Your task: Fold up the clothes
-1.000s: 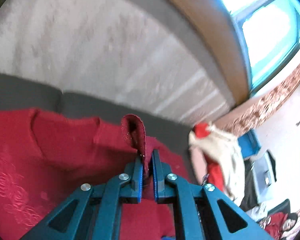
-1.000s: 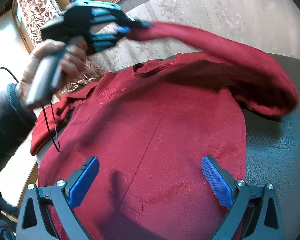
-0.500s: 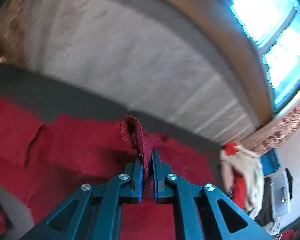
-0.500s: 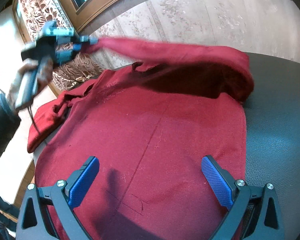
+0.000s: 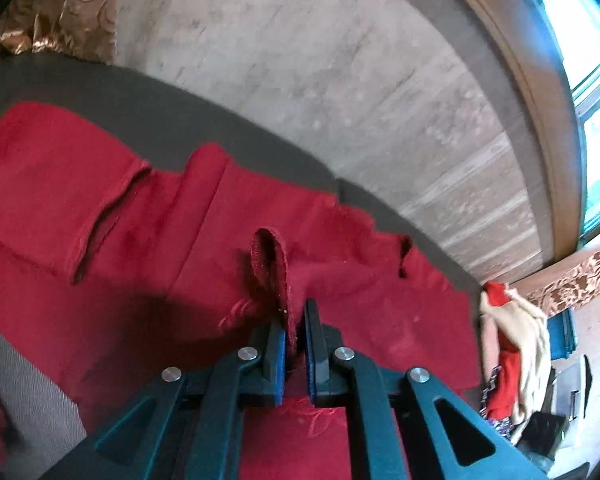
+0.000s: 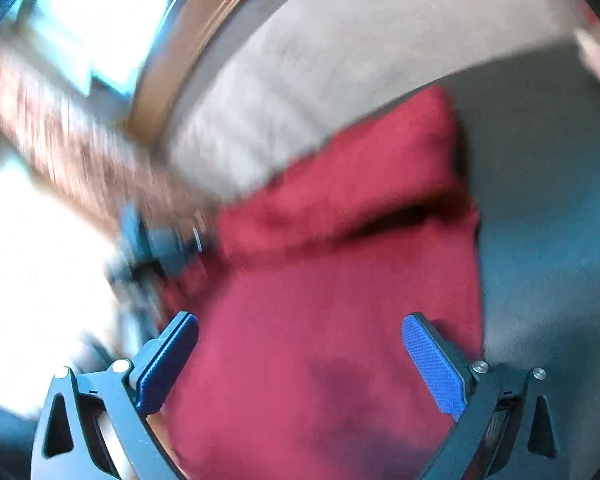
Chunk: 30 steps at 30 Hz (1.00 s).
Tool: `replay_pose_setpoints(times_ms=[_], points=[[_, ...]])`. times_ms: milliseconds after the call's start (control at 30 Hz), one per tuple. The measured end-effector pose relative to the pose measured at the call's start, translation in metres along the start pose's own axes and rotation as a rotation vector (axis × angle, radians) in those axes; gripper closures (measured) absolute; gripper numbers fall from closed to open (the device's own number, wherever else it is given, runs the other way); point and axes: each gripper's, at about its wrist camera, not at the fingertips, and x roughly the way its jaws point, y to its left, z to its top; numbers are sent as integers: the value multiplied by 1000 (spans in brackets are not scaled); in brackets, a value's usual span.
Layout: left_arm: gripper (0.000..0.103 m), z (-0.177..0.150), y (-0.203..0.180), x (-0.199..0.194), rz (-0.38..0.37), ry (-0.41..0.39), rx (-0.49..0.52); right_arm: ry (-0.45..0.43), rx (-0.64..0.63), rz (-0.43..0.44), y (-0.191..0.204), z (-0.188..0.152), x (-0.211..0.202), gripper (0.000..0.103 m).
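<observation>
A red garment (image 5: 112,248) lies spread on a dark grey surface (image 5: 236,128). My left gripper (image 5: 295,312) is shut on the cuff of its sleeve (image 5: 274,264), which sticks up between the jaws, held low over the garment's body. In the blurred right wrist view the red garment (image 6: 340,280) shows a fold across its upper part. My right gripper (image 6: 300,344) is open and empty above the garment's lower part. The left gripper (image 6: 160,248) appears as a blur at the garment's left edge.
A pale patterned wall (image 5: 340,60) rises behind the grey surface. A heap of red and cream clothes (image 5: 508,340) lies to the right with a blue box (image 5: 564,336) behind it. A window (image 5: 596,92) and patterned curtain (image 5: 580,284) are at far right.
My left gripper has carried the sleeve cuff across the garment and down toward its left side. The right gripper has swung quickly, blurring its view, and stays open.
</observation>
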Motion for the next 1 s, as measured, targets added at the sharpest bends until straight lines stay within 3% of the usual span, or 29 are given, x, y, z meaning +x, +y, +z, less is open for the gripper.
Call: replay_pose_setpoints(times_ms=[100,233,367,533,633,833,900,967,1000], points=[[97,2,-6,-3,9,-5,10,-88,223,58,-30,29,-4,0],[97,-3,0,4,24,11,-15,-85,402,-27,-60,41,17,0],[96,-10,7,14,64,42,-18,-138,446,81,-54,51,32,0],[96,-16,14,20,71,53,-16,-97,557,75,-54,45,61,0],[96,-17,15,20,70,54,-4,-120,593,126,-52,43,61,0],[96,-25,7,20,120,48,47,-319,603,62,-72,50,44,0],[96,-33,0,19,147,45,79,-344,571,28,-76,45,36,10],[96,-41,-4,17,158,41,102,-309,507,8,-77,37,30,30],[96,-44,-2,14,150,42,90,-291,475,-2,-77,33,28,34]])
